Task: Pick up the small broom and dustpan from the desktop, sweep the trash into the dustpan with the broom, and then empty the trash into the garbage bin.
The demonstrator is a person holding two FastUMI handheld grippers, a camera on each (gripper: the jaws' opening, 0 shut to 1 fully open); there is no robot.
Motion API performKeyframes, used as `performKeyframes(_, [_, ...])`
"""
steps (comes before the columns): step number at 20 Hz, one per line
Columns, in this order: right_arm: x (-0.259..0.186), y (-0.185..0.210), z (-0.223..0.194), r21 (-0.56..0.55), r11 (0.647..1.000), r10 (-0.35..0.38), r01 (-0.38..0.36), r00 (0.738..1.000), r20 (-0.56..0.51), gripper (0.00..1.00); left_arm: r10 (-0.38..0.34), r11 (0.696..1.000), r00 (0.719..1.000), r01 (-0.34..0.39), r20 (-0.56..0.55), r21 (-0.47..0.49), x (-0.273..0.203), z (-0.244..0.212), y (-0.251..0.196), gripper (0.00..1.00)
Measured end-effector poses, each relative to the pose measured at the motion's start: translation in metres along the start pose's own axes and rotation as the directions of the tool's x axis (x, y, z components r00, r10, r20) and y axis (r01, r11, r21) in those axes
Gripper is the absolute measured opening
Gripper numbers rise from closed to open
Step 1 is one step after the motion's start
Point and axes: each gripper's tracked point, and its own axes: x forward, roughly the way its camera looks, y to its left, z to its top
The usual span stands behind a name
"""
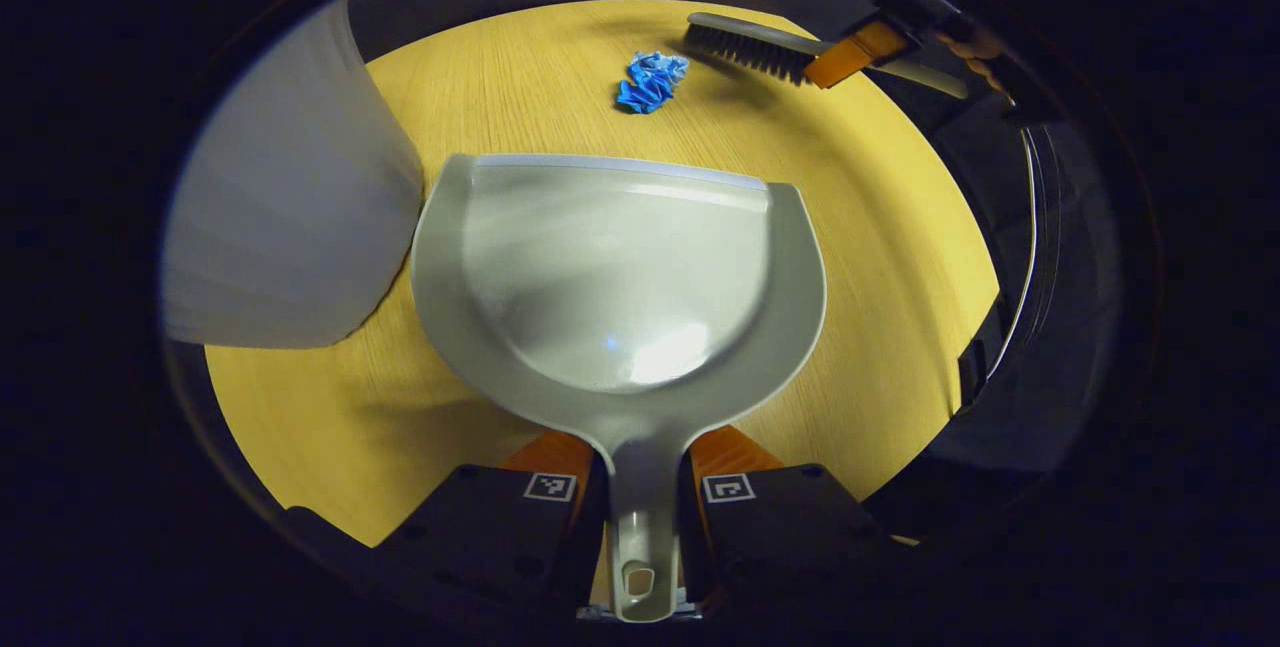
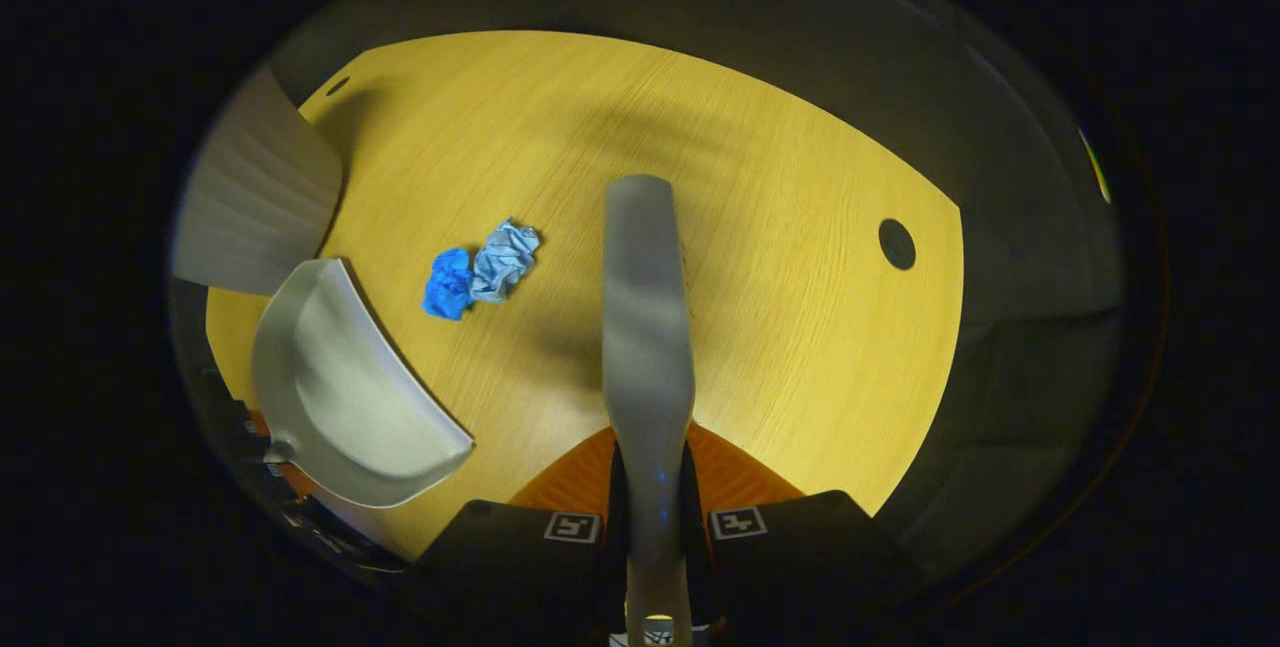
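The left gripper [image 1: 640,487] has both fingers pressed on the handle of the gray dustpan [image 1: 620,277]. The dustpan is the big thing to look from here. Its scoop is bare inside, with only a bright spot of light on it. Its flat front edge points away from the gripper, out over the yellow wooden desktop [image 1: 880,257].

Past the front edge of the dustpan, a little way off and not touching it, lies the trash [image 1: 652,81], a crumpled blue wad. In the right gripper view the trash [image 2: 480,268] looks like two bits pressed together, one dark blue and one pale blue, just beside the dustpan [image 2: 345,397].

Farther past the trash, on the far side from the dustpan, is the small broom [image 1: 770,47]. Its dark bristles point down close to the desktop. The right gripper [image 1: 850,52] holds it there with orange fingers. In the right gripper view the right gripper [image 2: 655,517] is closed tight on the handle of the broom [image 2: 648,327], and the gray broom sticks out over the desktop [image 2: 800,307].

Right beside the dustpan stands a pale gray garbage bin [image 1: 290,217], touching or almost touching the dustpan's rim. I cannot see inside it.
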Motion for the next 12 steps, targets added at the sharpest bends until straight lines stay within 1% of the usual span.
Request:
performKeyframes(1, [0.007, -0.004, 0.006, -0.011, 1.0, -0.002, 0.002, 1.0, 0.006, 0.26, 0.0, 1.0, 1.0, 0.0, -0.006, 0.015, 0.001, 0.003, 0.002, 0.29])
performKeyframes(4, [0.024, -0.005, 0.018, -0.005, 1.0, 0.026, -0.026, 1.0, 0.009, 0.25, -0.005, 0.999, 1.0, 0.006, -0.025, 0.051, 0.0, 0.015, 0.007, 0.3])
performKeyframes(6, [0.033, -0.002, 0.02, -0.044, 0.998, 0.036, -0.035, 0.999, 0.011, 0.25, 0.009, 0.996, 0.999, -0.006, -0.035, 0.083, 0.0, 0.021, 0.013, 0.3])
performKeyframes(9, [0.04, 0.017, 0.016, -0.113, 0.99, 0.079, -0.079, 0.997, -0.009, 0.25, 0.017, 0.993, 0.999, -0.013, -0.04, 0.114, 0.002, 0.027, 0.021, 0.31])
performKeyframes(12, [0.04, 0.042, 0.014, -0.205, 0.969, 0.133, -0.134, 0.991, -0.02, 0.25, 0.008, 0.992, 0.999, -0.003, -0.04, 0.126, 0.006, 0.029, 0.025, 0.3])
